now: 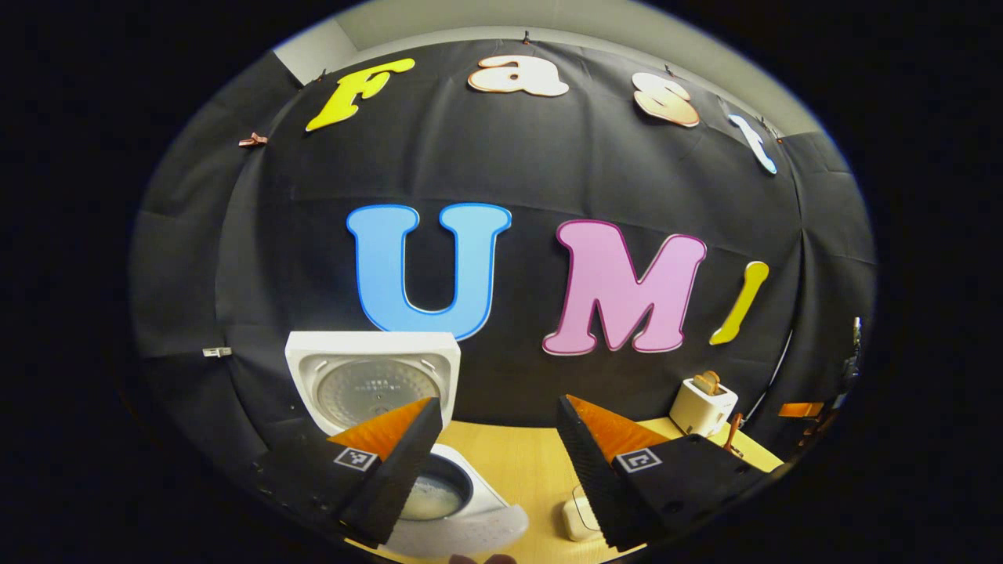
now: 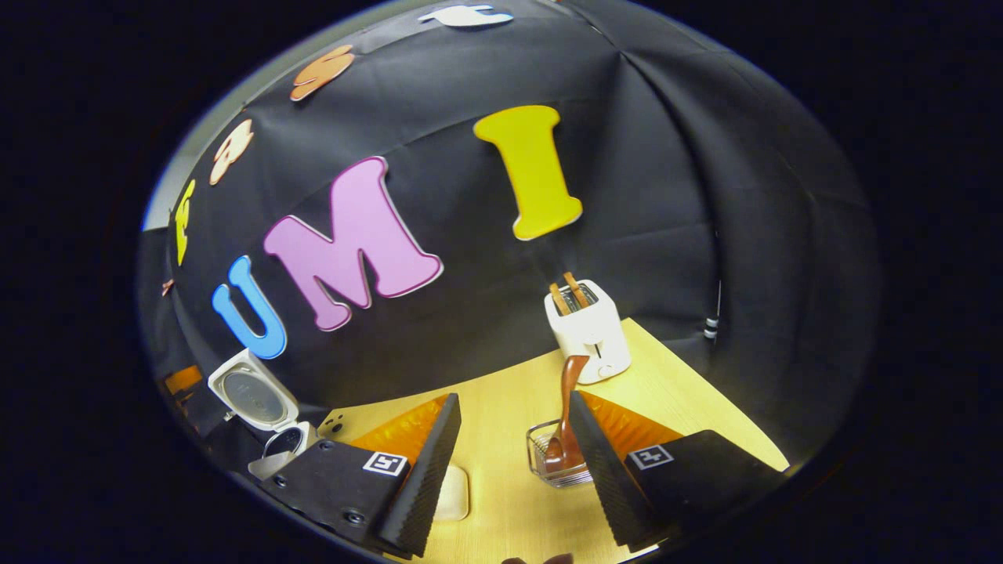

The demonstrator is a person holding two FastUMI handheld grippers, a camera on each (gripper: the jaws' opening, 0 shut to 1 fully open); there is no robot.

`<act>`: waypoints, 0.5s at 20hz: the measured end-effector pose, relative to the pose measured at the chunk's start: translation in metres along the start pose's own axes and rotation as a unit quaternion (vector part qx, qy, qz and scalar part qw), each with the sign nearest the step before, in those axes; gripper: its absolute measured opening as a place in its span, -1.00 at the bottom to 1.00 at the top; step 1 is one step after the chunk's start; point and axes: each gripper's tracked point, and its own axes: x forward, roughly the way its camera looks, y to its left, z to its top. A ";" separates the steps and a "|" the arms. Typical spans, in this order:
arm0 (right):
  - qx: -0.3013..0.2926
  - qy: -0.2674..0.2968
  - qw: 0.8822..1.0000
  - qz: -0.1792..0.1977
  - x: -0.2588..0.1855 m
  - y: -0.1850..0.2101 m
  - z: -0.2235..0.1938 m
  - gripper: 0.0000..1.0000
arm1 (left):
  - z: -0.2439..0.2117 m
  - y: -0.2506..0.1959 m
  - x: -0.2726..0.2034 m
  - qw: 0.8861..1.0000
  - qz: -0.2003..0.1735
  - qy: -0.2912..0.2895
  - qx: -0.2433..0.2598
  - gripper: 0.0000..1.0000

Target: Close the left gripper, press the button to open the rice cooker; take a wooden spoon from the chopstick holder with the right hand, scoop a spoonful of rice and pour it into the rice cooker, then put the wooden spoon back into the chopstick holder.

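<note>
Rice cooker open, spoon in its holder, both tools wide and empty.

In the left gripper view the left tool gapes wide above the pale wooden bench; the white square rice cooker sits at seven o'clock, lid upright, grains in the pot. In the right gripper view the right tool gapes wide, with the brown wooden spoon standing in the clear chopstick holder at five o'clock and a white toaster behind.

One rice cooker, one toaster, one spoon
</note>
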 end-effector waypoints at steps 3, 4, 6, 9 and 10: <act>-0.032 0.000 0.999 0.012 -0.016 0.020 -0.002 0.82 | 0.023 0.021 0.025 1.000 0.016 -0.021 0.011 0.89; -0.041 0.000 0.999 0.015 -0.021 0.025 -0.003 0.87 | 0.028 0.029 0.034 0.999 0.023 -0.024 0.010 0.90; -0.055 0.000 0.998 0.021 -0.028 0.035 -0.004 0.92 | 0.039 0.047 0.051 0.999 0.043 -0.030 0.007 0.90; -0.065 -0.001 0.998 0.026 -0.036 0.044 -0.007 0.92 | 0.053 0.079 0.077 0.996 0.077 -0.036 0.011 0.89; -0.064 -0.002 0.998 0.026 -0.038 0.044 -0.007 0.92 | 0.058 0.088 0.086 0.996 0.084 -0.039 0.015 0.89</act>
